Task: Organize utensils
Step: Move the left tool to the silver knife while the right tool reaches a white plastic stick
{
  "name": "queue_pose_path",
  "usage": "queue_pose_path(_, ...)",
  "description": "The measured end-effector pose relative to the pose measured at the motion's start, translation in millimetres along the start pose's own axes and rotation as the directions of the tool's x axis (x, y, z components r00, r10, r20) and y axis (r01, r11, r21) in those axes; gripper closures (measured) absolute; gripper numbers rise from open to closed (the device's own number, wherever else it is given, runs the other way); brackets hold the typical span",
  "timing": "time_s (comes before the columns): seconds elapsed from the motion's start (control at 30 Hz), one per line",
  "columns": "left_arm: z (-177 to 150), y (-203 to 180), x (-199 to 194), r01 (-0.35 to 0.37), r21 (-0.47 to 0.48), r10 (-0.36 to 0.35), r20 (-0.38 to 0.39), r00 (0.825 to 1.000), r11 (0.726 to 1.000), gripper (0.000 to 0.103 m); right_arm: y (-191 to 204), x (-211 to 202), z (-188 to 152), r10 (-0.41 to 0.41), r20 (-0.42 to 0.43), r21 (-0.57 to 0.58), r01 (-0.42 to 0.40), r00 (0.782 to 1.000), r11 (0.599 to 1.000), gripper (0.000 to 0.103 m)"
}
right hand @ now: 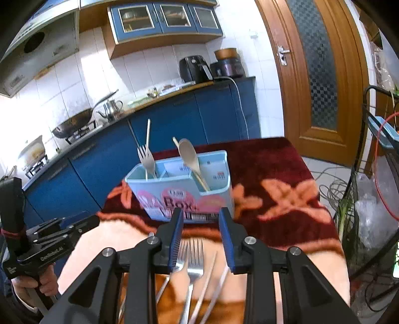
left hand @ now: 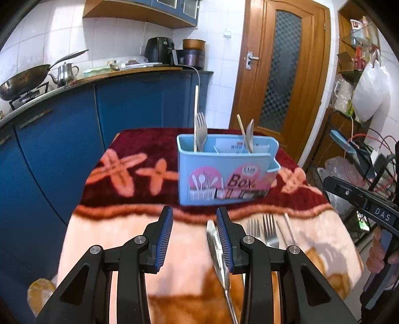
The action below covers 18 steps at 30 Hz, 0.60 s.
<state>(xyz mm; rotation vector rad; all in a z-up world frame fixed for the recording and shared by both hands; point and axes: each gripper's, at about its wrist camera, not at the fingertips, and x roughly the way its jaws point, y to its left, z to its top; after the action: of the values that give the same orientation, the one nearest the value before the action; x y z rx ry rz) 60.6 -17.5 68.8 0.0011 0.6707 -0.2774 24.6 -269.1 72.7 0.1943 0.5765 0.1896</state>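
White tiled walls, bright glare at left. Blue base cabinets under curved counter across left of frame; wok, steel kettle, black air fryer on it. Blue glass-front wall cabinets at top. Wooden door with patterned glass, upper right. Cluttered wire rack at right edge.

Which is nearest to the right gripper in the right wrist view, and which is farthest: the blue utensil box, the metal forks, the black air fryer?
1. metal forks, directly under the right gripper.
2. blue utensil box, just ahead on the cloth.
3. black air fryer, far back on the counter.
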Motion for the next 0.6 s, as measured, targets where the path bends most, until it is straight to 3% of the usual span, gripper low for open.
queue_pose_path(0.6,-48.3,1.4,16.0,0.03,-0.065,-0.039,-0.152,0.988,0.997,0.065,-13.9,19.0,-54.5,-0.051,-0.186,0.055,0.062,0.981,0.997,0.07)
